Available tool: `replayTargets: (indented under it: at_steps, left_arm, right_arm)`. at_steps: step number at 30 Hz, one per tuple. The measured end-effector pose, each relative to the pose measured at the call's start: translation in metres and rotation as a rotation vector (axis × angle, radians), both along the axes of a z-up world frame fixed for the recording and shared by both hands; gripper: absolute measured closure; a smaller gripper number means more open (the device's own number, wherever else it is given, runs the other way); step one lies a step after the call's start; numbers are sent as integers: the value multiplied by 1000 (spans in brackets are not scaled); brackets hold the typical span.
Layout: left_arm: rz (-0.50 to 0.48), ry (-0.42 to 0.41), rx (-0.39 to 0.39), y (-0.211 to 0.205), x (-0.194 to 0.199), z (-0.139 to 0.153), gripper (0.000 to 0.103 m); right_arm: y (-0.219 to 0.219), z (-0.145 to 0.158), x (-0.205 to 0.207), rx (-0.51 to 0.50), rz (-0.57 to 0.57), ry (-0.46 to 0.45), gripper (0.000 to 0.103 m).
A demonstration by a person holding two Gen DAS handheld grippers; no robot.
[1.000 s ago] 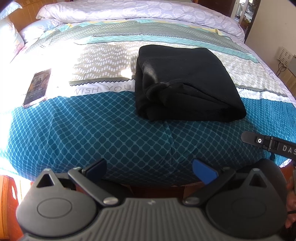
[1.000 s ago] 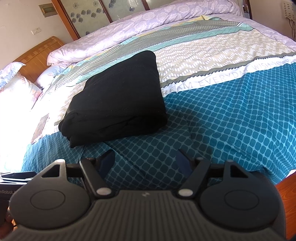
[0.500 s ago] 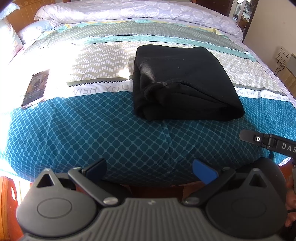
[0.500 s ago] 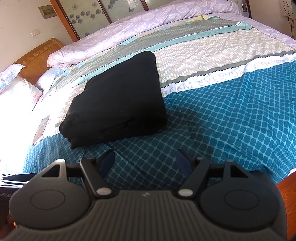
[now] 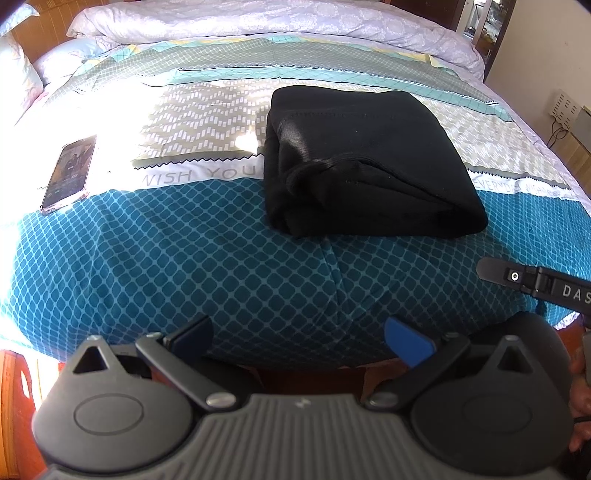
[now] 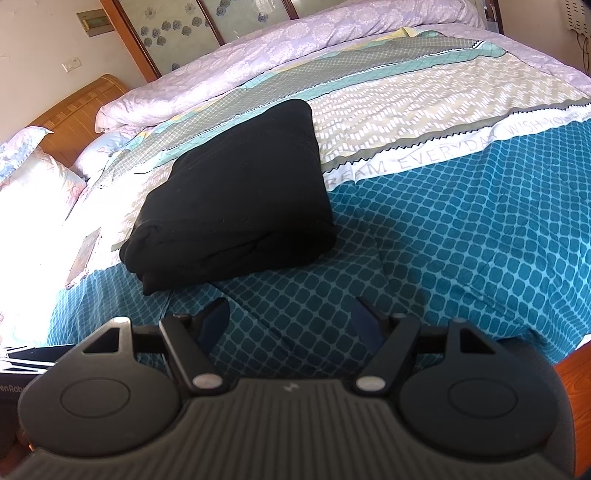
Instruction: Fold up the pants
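The black pants (image 5: 365, 162) lie folded into a thick rectangular bundle on the patterned bedspread (image 5: 184, 266); they also show in the right wrist view (image 6: 240, 195). My left gripper (image 5: 299, 338) is open and empty, held back over the bed's near edge, well short of the pants. My right gripper (image 6: 291, 323) is open and empty, just short of the bundle's near edge. Part of the right gripper shows at the right of the left wrist view (image 5: 535, 284).
A phone (image 5: 70, 171) lies on the bed to the left of the pants. A rolled lilac quilt (image 5: 258, 18) lies along the far side. Pillows (image 6: 29, 177) and a wooden headboard (image 6: 74, 107) are at the left. The wooden bed frame (image 6: 576, 373) edges the mattress.
Both grippers have drawn back slightly from the bed. The pants have not moved and both grippers stay open.
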State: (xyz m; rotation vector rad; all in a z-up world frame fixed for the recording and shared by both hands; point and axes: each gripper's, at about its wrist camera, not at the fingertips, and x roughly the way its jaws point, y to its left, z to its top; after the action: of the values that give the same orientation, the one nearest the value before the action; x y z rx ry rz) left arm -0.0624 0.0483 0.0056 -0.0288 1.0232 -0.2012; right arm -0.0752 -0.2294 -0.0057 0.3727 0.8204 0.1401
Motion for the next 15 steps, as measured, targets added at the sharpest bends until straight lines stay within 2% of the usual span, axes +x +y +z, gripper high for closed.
replayTargets:
  at_steps: [15]
  left_arm:
    - [1, 0, 0, 0, 0, 0, 1]
  right_arm:
    - [0, 0, 0, 0, 0, 1, 29]
